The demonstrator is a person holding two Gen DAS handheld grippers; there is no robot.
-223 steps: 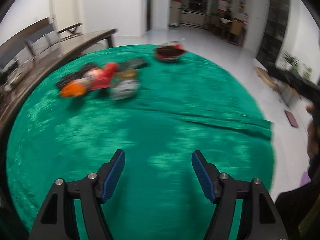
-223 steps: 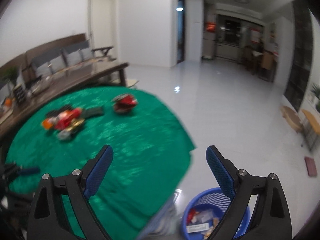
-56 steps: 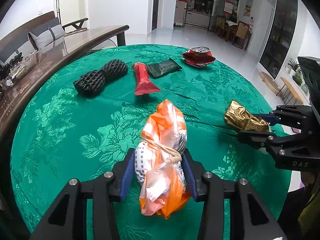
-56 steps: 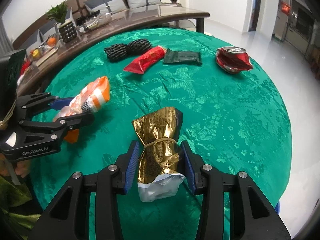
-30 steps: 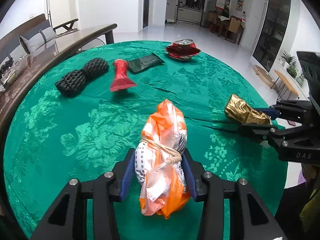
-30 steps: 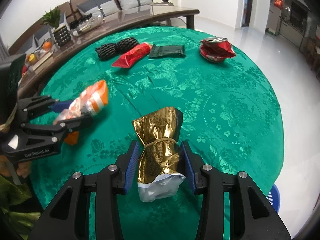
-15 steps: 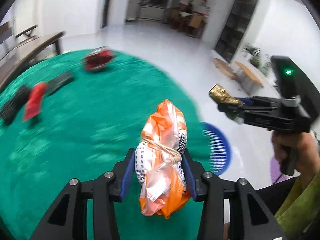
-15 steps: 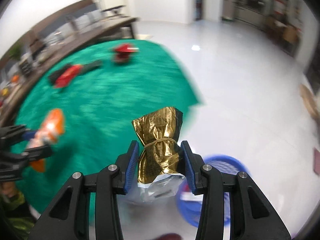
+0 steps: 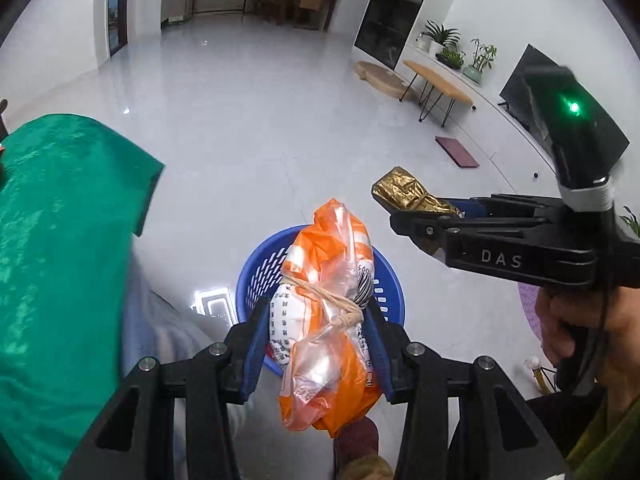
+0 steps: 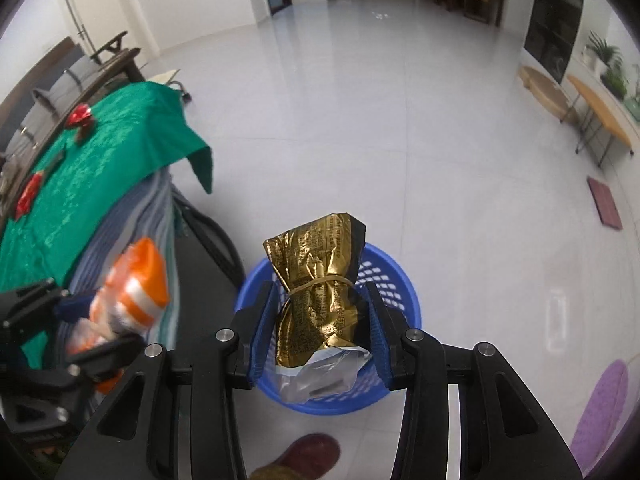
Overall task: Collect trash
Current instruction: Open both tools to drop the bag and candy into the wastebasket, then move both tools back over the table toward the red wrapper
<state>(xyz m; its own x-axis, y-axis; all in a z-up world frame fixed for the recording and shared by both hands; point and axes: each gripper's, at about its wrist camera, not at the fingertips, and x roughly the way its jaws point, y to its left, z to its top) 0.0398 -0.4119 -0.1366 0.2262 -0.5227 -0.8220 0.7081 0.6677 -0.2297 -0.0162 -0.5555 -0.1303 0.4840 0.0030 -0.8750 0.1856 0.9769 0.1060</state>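
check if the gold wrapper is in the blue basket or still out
Out. The gold wrapper is clamped in the right tool, above the blue basket.

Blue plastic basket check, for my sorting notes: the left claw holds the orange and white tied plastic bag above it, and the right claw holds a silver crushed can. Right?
Not quite. The right claw grips a gold foil bag tied with a band, not a can, as the right wrist view shows. The left claw does hold the orange and white tied plastic bag above the blue plastic basket.
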